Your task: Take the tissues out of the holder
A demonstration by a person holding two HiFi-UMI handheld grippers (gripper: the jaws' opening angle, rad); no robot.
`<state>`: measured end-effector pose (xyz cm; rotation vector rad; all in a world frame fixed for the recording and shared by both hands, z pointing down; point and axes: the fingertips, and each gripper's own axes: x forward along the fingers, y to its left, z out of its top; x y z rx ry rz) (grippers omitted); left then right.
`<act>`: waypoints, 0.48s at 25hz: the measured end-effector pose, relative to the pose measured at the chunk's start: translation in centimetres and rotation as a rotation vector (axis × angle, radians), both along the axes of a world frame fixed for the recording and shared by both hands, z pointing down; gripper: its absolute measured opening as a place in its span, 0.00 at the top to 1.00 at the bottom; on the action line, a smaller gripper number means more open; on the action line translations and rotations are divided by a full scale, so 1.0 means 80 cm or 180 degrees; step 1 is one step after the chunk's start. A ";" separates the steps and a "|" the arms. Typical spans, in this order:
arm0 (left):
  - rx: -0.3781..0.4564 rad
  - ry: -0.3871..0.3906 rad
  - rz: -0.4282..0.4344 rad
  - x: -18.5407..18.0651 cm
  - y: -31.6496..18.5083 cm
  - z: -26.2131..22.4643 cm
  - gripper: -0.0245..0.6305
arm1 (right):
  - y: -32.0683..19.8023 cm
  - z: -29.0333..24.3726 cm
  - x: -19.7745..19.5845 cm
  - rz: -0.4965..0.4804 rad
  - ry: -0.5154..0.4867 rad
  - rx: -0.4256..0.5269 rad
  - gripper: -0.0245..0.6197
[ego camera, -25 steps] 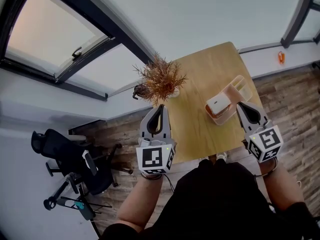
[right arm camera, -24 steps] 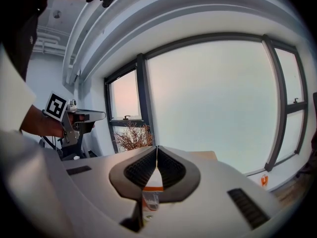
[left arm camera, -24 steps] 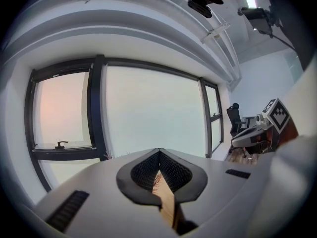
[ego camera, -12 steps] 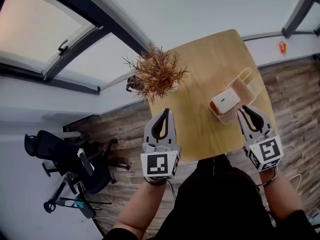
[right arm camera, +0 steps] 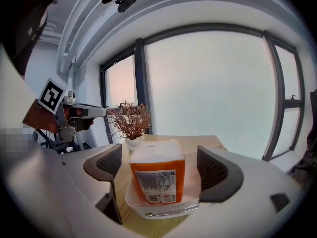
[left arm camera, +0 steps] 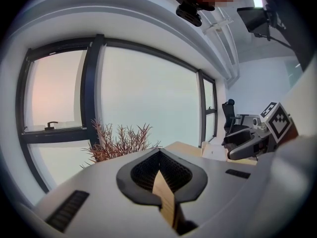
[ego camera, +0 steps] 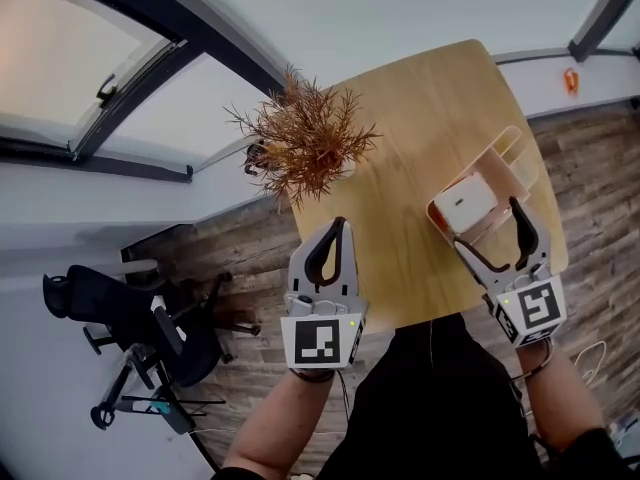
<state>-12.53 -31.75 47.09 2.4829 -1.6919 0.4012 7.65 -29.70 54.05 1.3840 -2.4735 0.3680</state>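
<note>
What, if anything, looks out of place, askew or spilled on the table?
Nothing stands out: the tissue pack sits upright in its holder, the dried plant stands in its pot, and nothing has spilled on the wooden table.

An orange-wrapped tissue pack (right arm camera: pixel 157 180) with a white top is seen standing upright in a pale, shallow holder (right arm camera: pixel 163 209); the holder is set on the wooden table (ego camera: pixel 420 118), near its right edge.

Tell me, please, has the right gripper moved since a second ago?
Yes: the right gripper has closed in on the holder, its just-opened jaws now flanking the tissues.
</note>
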 end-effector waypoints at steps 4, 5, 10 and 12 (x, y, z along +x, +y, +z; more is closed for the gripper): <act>-0.0051 0.0003 -0.0019 -0.006 -0.006 0.011 0.96 | -0.010 0.024 -0.010 0.0016 0.0064 -0.0151 0.23; -0.0072 0.0004 -0.0026 -0.008 -0.006 0.015 0.96 | -0.011 0.030 -0.013 -0.0004 0.0104 -0.0187 0.21; -0.0098 0.0006 -0.0077 -0.019 -0.008 0.031 0.96 | -0.022 0.048 -0.025 0.0058 0.0160 -0.0347 0.20; -0.0084 0.0001 -0.0087 -0.021 -0.006 0.031 0.96 | -0.026 0.057 -0.026 0.0094 0.0239 -0.0357 0.20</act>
